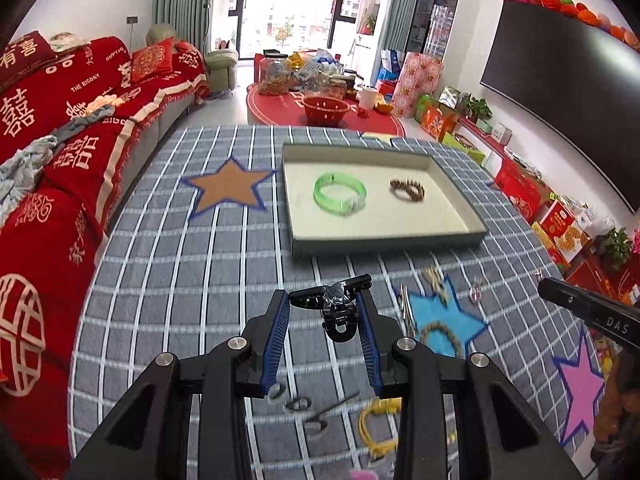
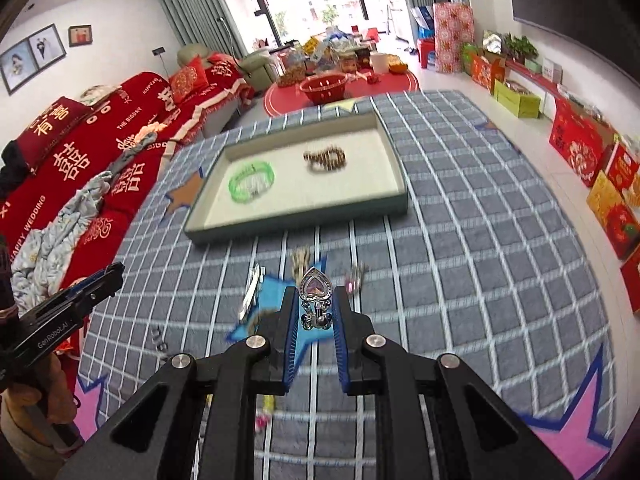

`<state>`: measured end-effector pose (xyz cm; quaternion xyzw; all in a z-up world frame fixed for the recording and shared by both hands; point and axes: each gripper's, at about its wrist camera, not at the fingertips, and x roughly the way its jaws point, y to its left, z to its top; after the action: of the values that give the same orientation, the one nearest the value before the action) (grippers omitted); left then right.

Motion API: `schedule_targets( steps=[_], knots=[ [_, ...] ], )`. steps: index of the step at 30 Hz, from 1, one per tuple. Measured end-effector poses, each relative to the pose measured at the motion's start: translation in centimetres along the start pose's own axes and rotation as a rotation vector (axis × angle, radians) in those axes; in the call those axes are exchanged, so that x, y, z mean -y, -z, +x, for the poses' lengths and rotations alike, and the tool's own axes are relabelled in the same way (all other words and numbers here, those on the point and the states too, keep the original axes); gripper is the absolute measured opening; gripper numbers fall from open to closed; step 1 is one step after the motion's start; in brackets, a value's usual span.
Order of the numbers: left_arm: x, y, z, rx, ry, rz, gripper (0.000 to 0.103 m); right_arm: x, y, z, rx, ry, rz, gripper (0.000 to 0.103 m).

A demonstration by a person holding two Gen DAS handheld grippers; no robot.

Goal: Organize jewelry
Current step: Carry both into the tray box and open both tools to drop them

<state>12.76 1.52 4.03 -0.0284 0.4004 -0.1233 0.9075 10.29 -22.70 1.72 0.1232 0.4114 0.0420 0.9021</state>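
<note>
While both hands hang above the worktop (image 1: 168,240), each gripper is clenched on a piece. L gripper (image 1: 325,306) grips a black hair clip (image 1: 336,304) w/ a dark faceted stone, held crosswise betw. the blue pads (image 1: 276,340); its far arm sticks out past the fingertips toward 1 o'clock. R gripper (image 2: 316,304), jaws nearly together, pinches a silver heart-shaped clip (image 2: 315,300) w/ a pink-purple stone, heart end pointing to 12.

Outward from the L gripper: at 3 o'clock, on the blue star patch (image 1: 452,316), lie a brownish bead bracelet (image 1: 440,336) and a silver hair pin (image 1: 406,308). At 5–6, close under the fingers, a yellow bracelet (image 1: 376,424) and small metal bits, blurred. R gripper's tip enters that view at 3.

At 12 o'clock, well apart from both grippers, sits the shallow tray (image 1: 384,236) w/ cream lining. Inside: a green bangle (image 1: 339,196) at the L half, a brown bead bracelet (image 1: 407,190) just beside it at its 3 o'clock, not touching.

Grey checked cloth covers the worktop; orange star at 10 of the tray. Red sofa (image 1: 52,128) runs along 9.
</note>
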Motion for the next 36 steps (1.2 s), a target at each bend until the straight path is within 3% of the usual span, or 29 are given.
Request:
schedule_targets(
  steps=[10, 18, 29, 32, 36],
  knots=[
    [0.4, -6.0, 3.4, 0.012, 0.034, -0.025, 0.047, 0.1, -8.5, 2.2, 0.036, -0.034, -0.024, 0.018],
    [1.3, -9.1, 10.4, -0.059, 0.019, -0.014, 0.047, 1.2, -13.5, 8.9, -0.032, -0.035, 0.011, 0.018],
    [2.0, -8.8, 18.6, -0.249, 0.004, 0.037, 0.047, 2.9, -13.4, 18.4, -0.215, -0.01, 0.02, 0.018],
    [2.3, -8.8, 20.0, -0.272, -0.002, 0.038, 0.048, 3.6, -13.0, 20.4, -0.249, 0.004, 0.028, 0.018],
    [3.1, -9.3, 21.0, -0.244, -0.048, 0.072, 0.048, 4.4, -13.2, 21.5, -0.233, 0.017, 0.042, 0.018]
  ],
)
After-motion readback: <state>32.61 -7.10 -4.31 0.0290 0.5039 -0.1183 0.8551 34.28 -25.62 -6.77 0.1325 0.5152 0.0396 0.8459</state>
